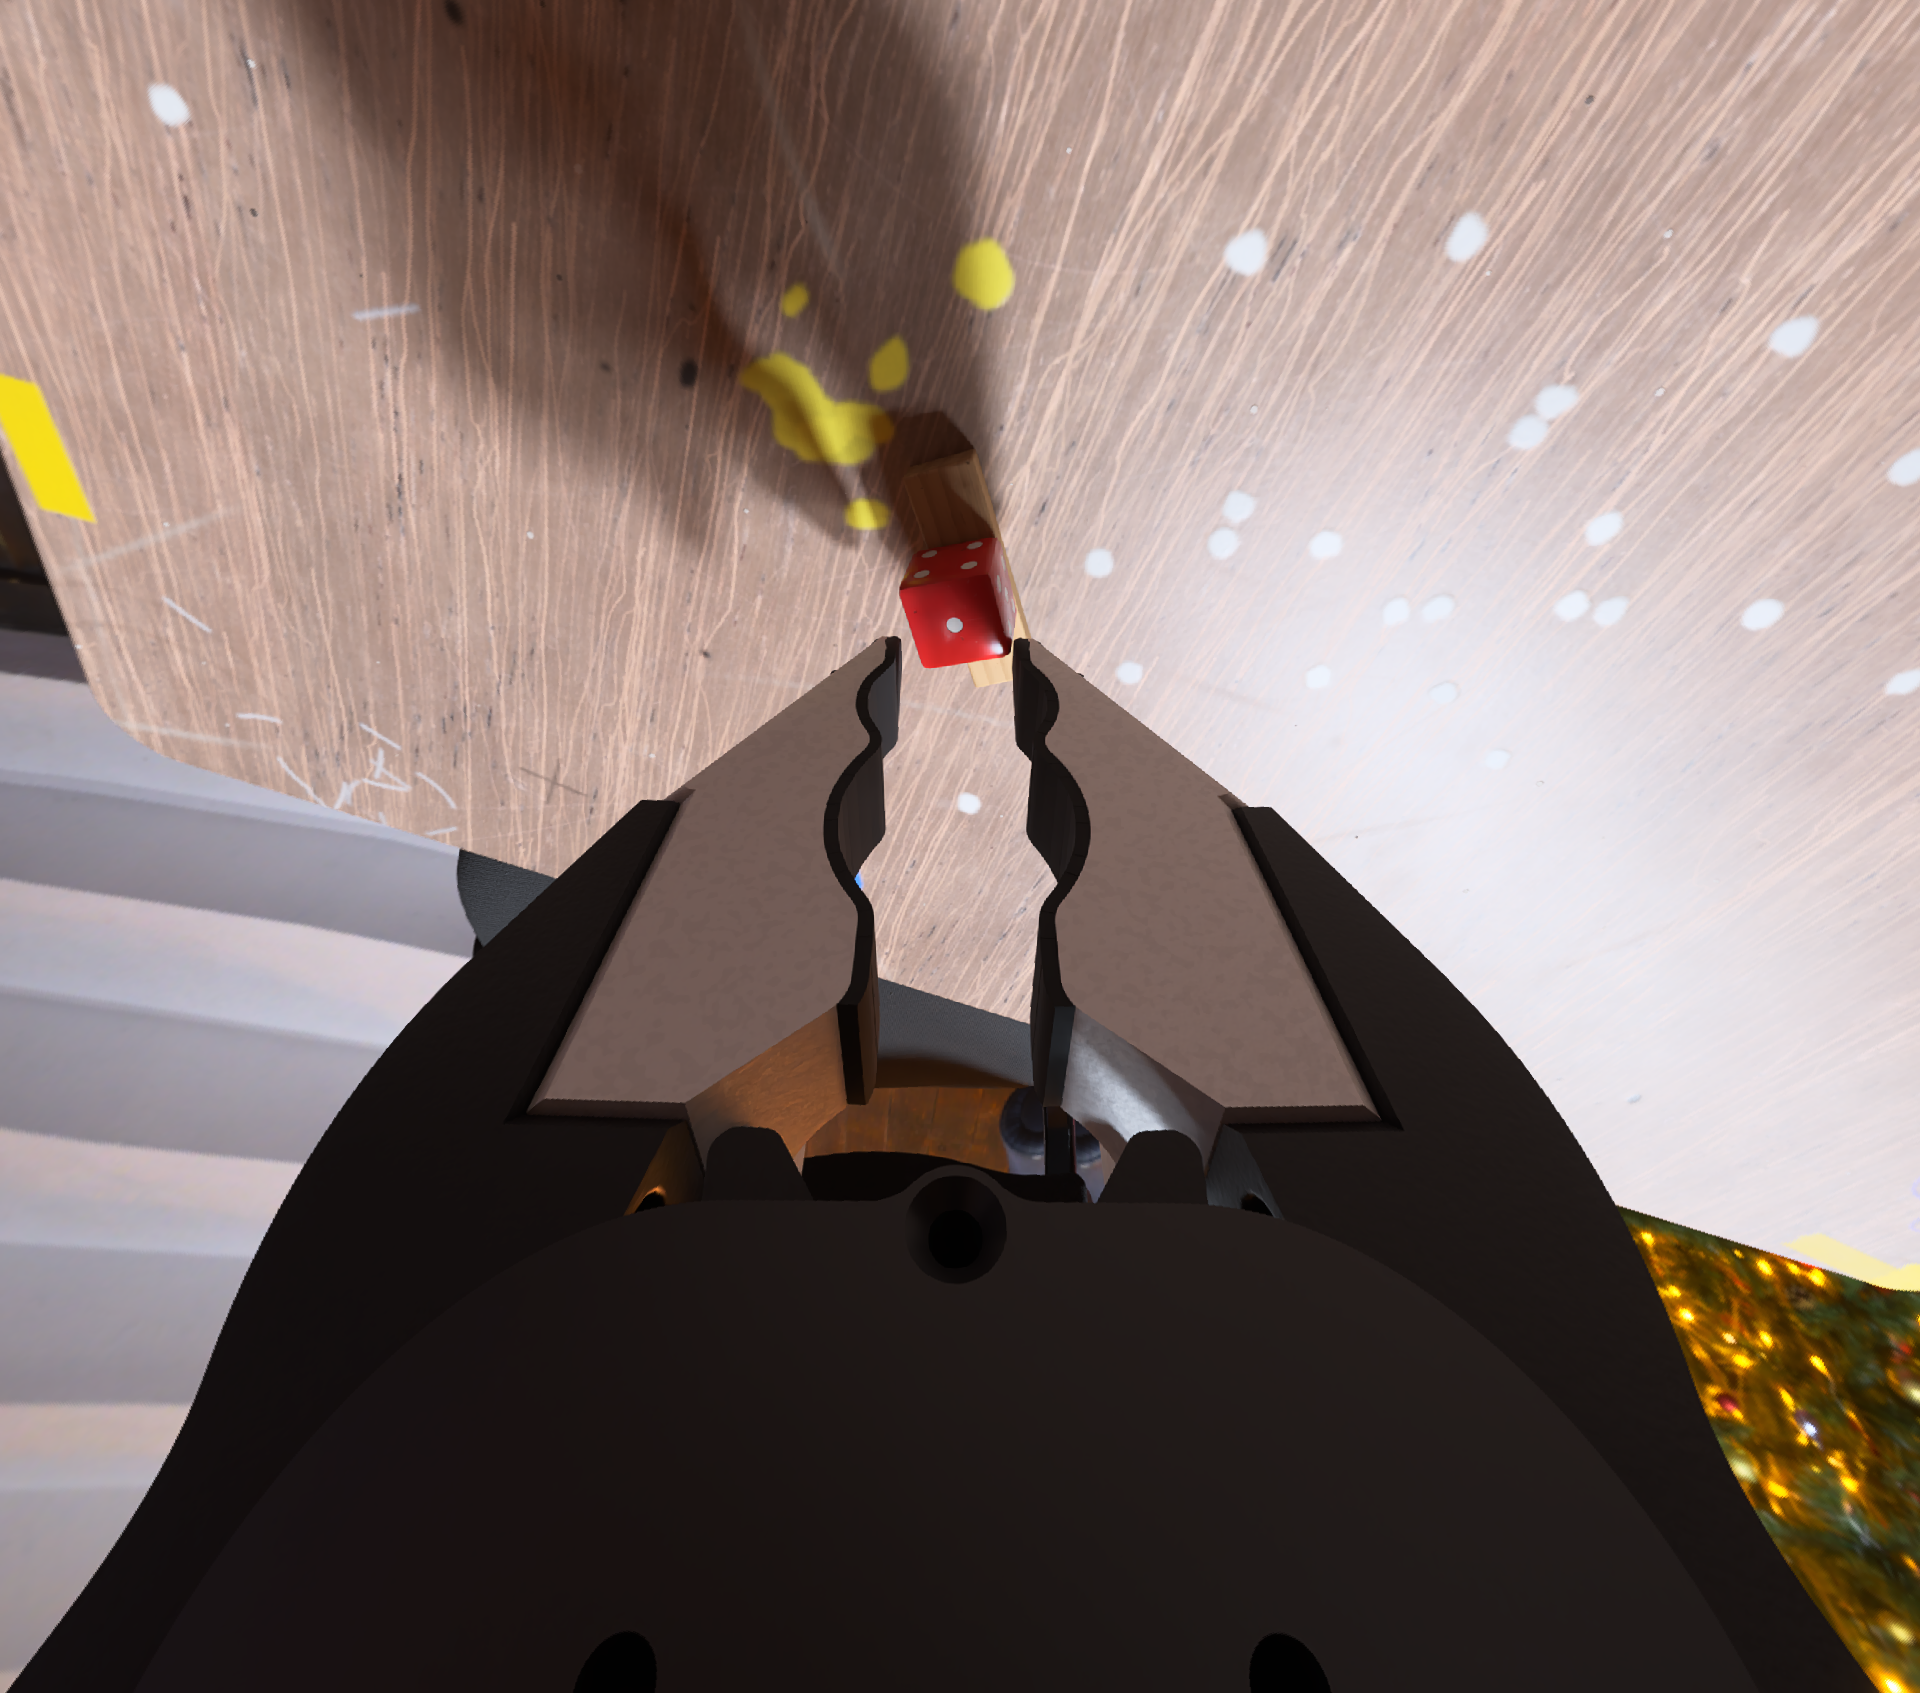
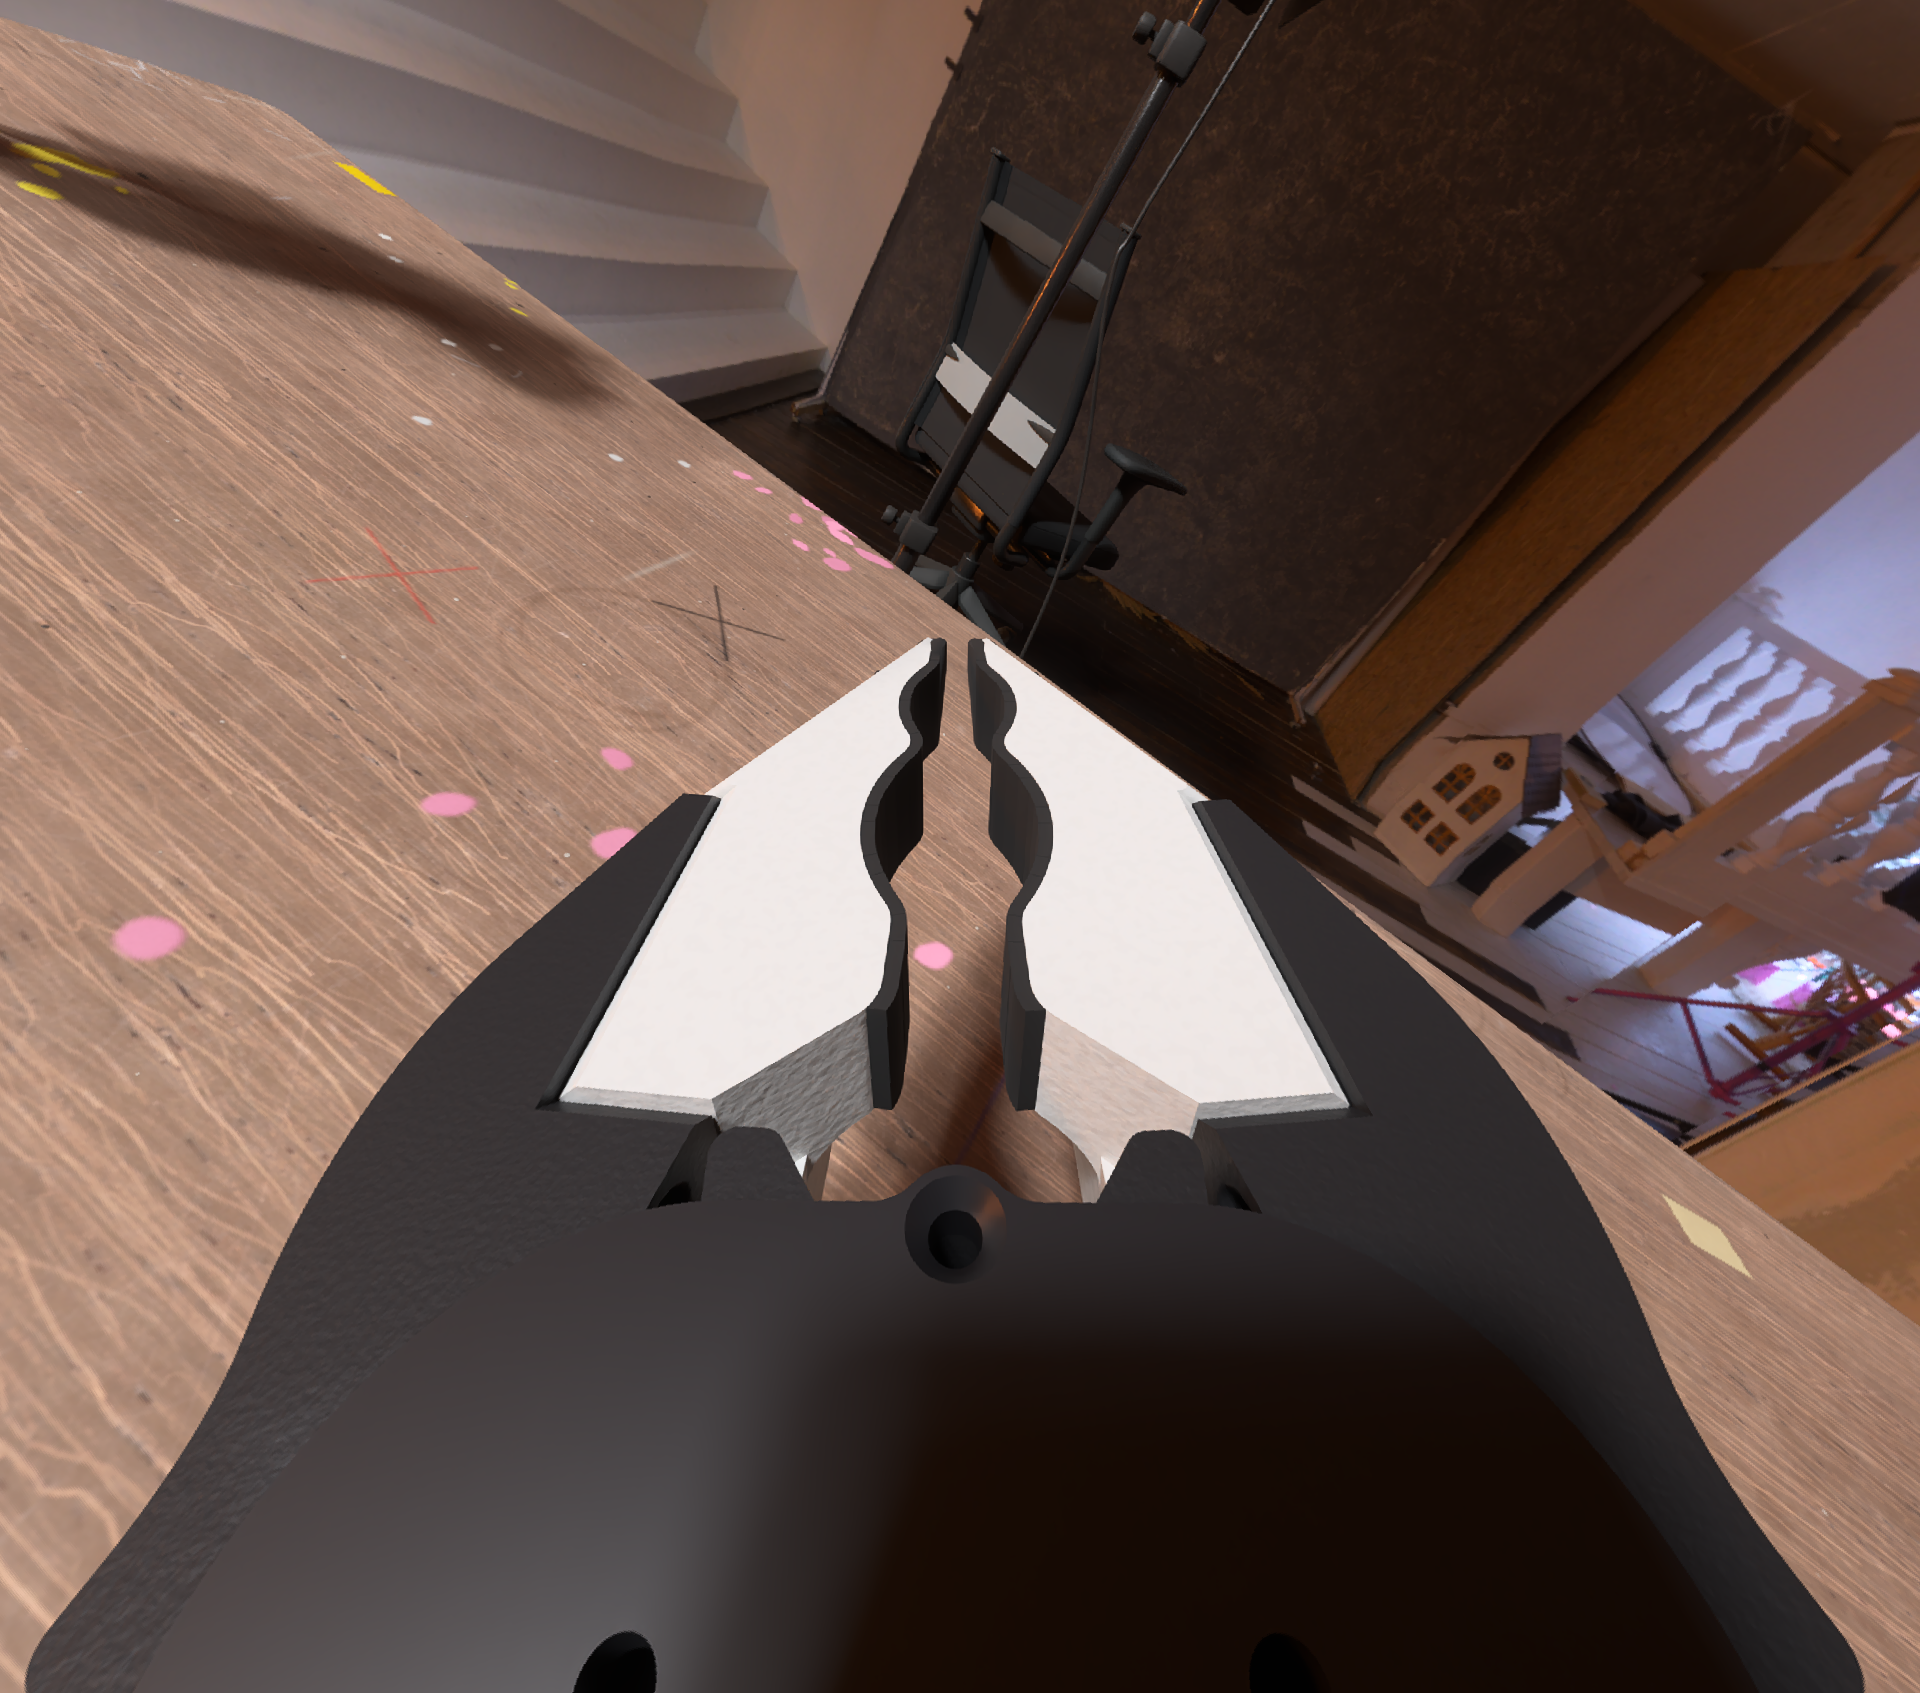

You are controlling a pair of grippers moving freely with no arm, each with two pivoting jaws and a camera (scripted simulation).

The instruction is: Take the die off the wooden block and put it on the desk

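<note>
A red die (image 1: pixel 957 601) with white pips sits on the near end of a small wooden block (image 1: pixel 948 497) on the wooden desk (image 1: pixel 520 293). My left gripper (image 1: pixel 956 656) is open and empty, with its fingertips just short of the die, one on each side. My right gripper (image 2: pixel 957 656) is shut and empty, low over the desk (image 2: pixel 260 708) near its edge. Neither the die nor the block shows in the right wrist view.
Yellow paint splashes (image 1: pixel 821 417) lie beside the block, and white spots (image 1: pixel 1538 417) dot the desk to the right. The desk's rounded corner (image 1: pixel 135 708) is at the left. Pink spots (image 2: pixel 149 937) and two drawn crosses (image 2: pixel 400 575) mark the desk. A light stand and office chair (image 2: pixel 1039 448) stand beyond the desk's edge.
</note>
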